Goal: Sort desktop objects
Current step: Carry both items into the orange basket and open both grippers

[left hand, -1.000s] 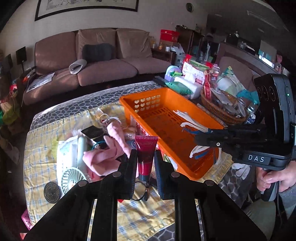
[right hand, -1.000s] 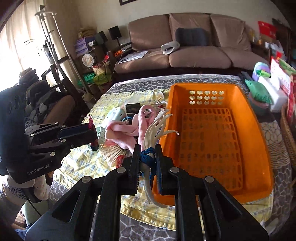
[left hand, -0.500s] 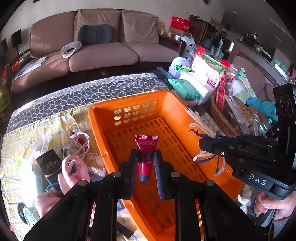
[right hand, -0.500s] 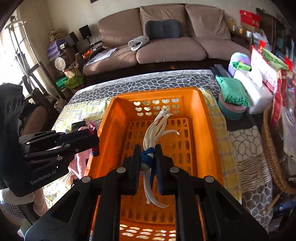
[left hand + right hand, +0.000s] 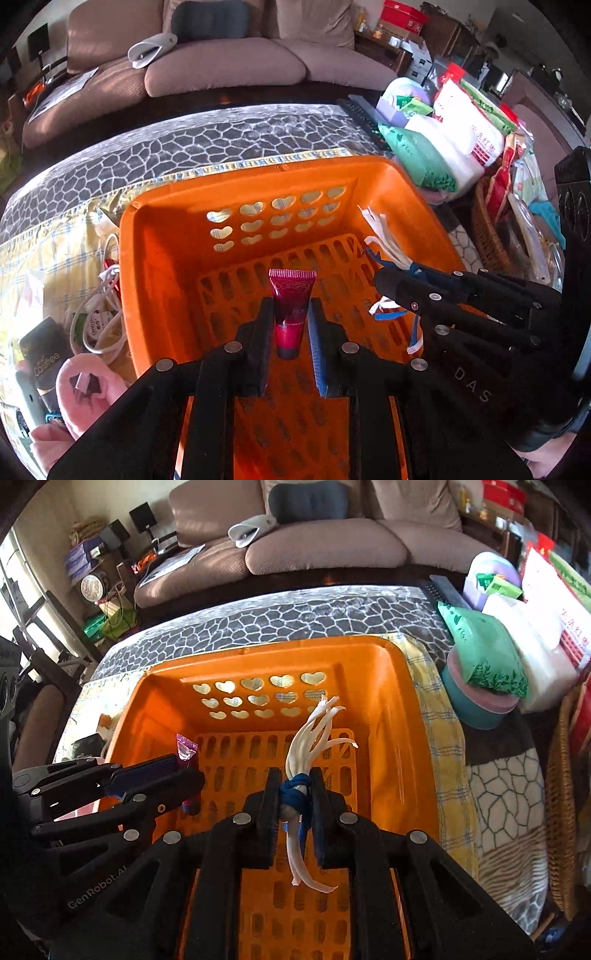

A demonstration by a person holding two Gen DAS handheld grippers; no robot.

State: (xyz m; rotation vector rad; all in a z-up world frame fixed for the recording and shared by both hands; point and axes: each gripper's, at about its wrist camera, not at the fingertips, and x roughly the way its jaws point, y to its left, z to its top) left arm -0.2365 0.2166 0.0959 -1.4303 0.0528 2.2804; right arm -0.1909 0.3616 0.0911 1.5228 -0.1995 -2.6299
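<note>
An orange plastic basket point(image 5: 155, 236) with heart-shaped holes stands on the yellow checked cloth; it also shows in the right wrist view point(image 5: 391, 709). My left gripper point(image 5: 290, 314) is shut on a magenta cosmetic tube point(image 5: 291, 302) and holds it above the basket floor. My right gripper point(image 5: 293, 786) is shut on a bundle of white strips tied with blue cord point(image 5: 314, 727), also above the basket floor. In the left wrist view the right gripper point(image 5: 384, 284) sits to the right with the bundle point(image 5: 380, 236). In the right wrist view the left gripper point(image 5: 192, 771) sits at left with the tube point(image 5: 186, 749).
Left of the basket lie white cables point(image 5: 99, 314), a black packet point(image 5: 46, 354) and a pink slipper point(image 5: 88, 387). To the right stand a green pouch point(image 5: 484, 653), white packs point(image 5: 546, 627), a round teal box point(image 5: 476, 709) and a wicker basket point(image 5: 487, 236). A sofa point(image 5: 221, 55) stands behind.
Both grippers have moved forward and lower over the orange basket, still holding their objects. The basket now fills both views.
</note>
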